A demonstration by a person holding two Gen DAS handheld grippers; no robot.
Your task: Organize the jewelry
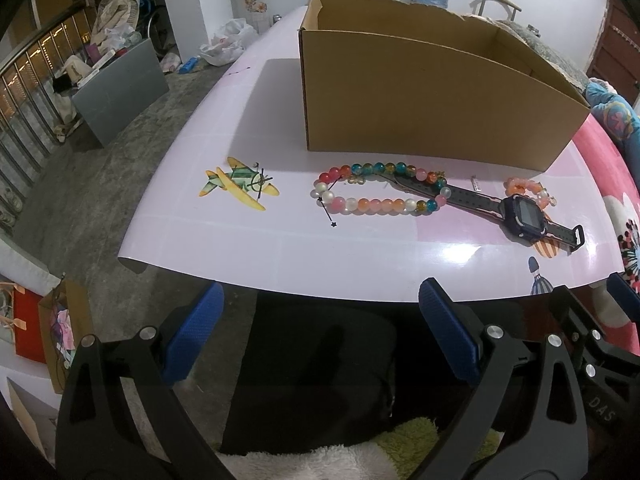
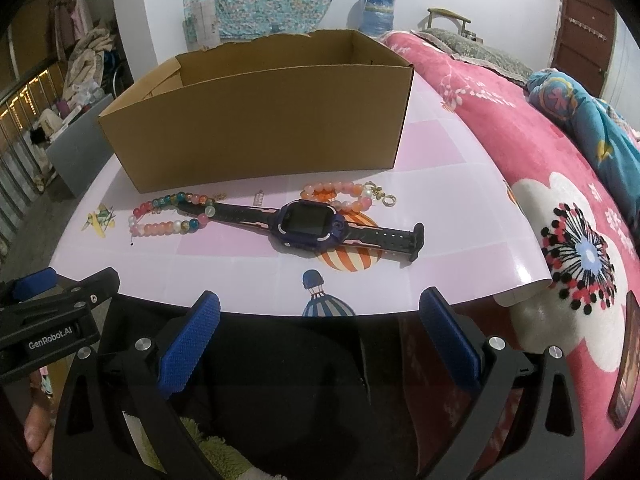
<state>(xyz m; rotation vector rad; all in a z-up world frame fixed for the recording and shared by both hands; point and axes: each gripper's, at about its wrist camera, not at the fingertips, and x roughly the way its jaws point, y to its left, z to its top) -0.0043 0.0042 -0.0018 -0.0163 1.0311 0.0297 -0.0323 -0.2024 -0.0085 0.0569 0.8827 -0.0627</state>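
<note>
A multicoloured bead bracelet lies on the pink table in front of an open cardboard box. A dark blue smartwatch lies right of it, its strap overlapping the beads. A pink-orange bead bracelet with a gold clasp lies behind the watch. A small silver charm lies between them. My left gripper and right gripper are both open and empty, held off the table's near edge. What is in the box is hidden.
The pink table has printed plane and balloon pictures. A red floral blanket lies to the right. A grey box stands on the floor at left. The left gripper's side shows in the right wrist view.
</note>
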